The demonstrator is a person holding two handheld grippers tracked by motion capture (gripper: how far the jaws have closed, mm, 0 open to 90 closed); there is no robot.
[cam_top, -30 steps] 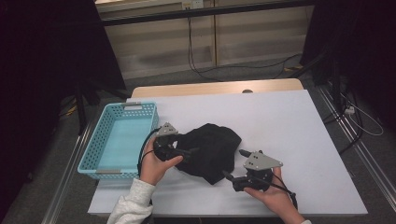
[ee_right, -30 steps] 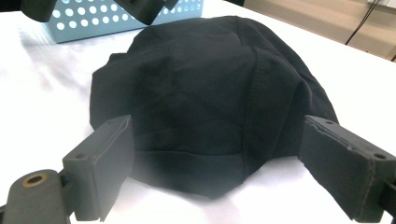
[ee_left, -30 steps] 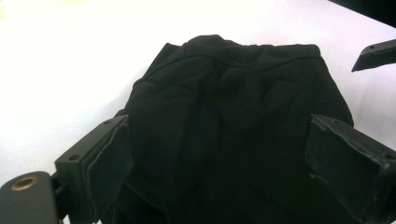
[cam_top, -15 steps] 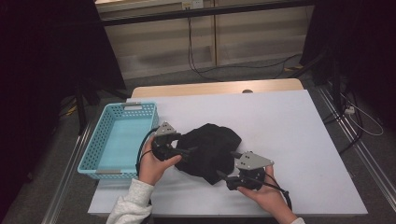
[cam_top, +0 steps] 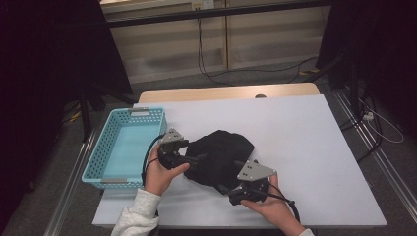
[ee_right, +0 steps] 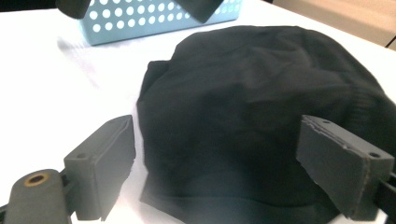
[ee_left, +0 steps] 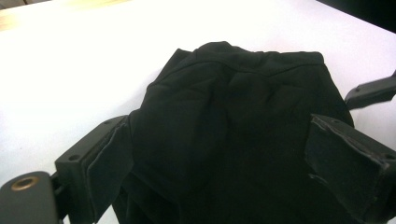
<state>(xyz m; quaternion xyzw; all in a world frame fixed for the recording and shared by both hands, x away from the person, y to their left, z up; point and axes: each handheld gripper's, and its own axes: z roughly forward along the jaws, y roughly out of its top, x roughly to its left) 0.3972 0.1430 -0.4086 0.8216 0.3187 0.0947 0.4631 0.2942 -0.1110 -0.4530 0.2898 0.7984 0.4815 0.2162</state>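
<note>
Nearest, the right gripper (cam_top: 223, 188) has just been opening wide, its jaws astride the near edge of one crumpled black cloth (cam_top: 220, 156) mid-table. The left gripper (cam_top: 197, 158) gapes wide around it too. Beyond sits one blue basket (cam_top: 94, 162).

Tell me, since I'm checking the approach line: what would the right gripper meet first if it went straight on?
Probably the black cloth: it lies directly ahead between the right gripper's open fingers, with the blue basket farther behind.
</note>
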